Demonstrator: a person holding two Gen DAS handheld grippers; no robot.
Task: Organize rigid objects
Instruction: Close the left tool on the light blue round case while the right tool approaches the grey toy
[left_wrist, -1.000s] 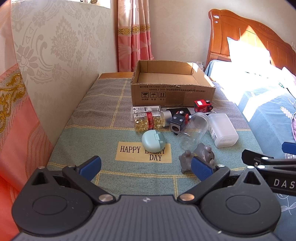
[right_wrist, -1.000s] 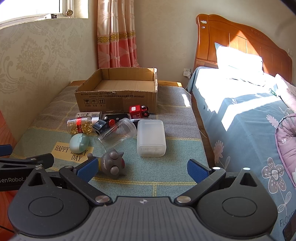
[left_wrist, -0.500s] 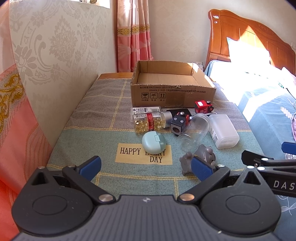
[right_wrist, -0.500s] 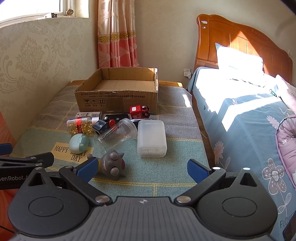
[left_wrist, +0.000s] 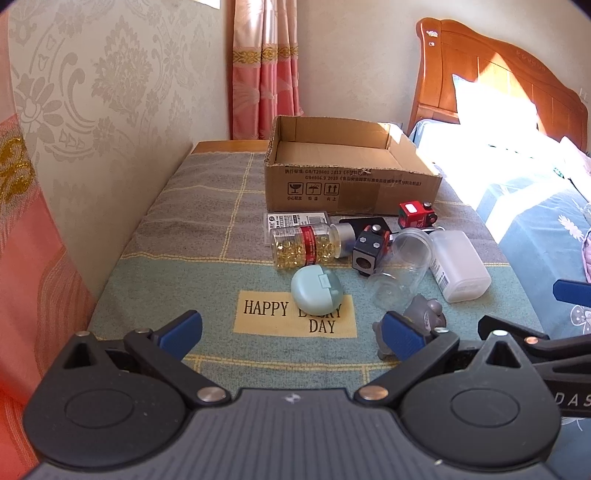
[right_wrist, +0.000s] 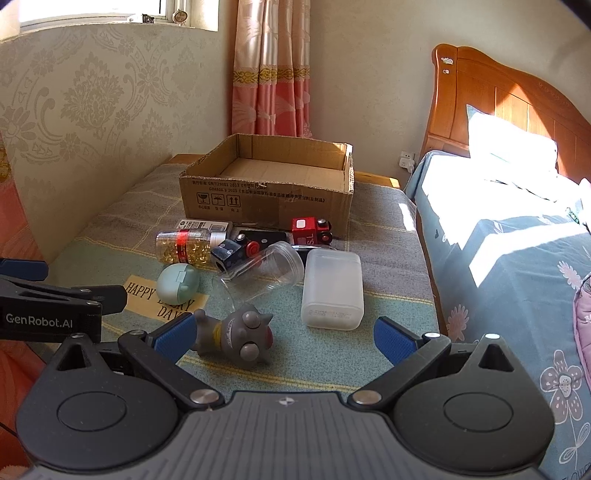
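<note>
An open cardboard box (left_wrist: 351, 173) (right_wrist: 266, 184) stands at the back of the cloth-covered table (left_wrist: 192, 236). In front of it lie a capsule bottle (left_wrist: 306, 245) (right_wrist: 184, 246), a mint round case (left_wrist: 316, 288) (right_wrist: 178, 283), a clear jar (left_wrist: 402, 273) (right_wrist: 266, 264), a white plastic box (left_wrist: 460, 264) (right_wrist: 332, 291), a red toy train (left_wrist: 417, 216) (right_wrist: 310, 229), a dark block toy (left_wrist: 369, 251) (right_wrist: 236, 253) and a grey figurine (left_wrist: 424, 314) (right_wrist: 240, 332). My left gripper (left_wrist: 291, 332) is open, short of the mint case. My right gripper (right_wrist: 284, 334) is open near the figurine.
A wallpapered wall (left_wrist: 92, 110) runs along the table's left side. A bed (right_wrist: 517, 240) with a wooden headboard (right_wrist: 498, 99) lies to the right. A curtain (left_wrist: 266, 66) hangs behind the box. A flat labelled packet (left_wrist: 295, 220) lies under the capsule bottle.
Both grippers have moved slightly forward toward the objects. Both stay open and the objects have not moved.
</note>
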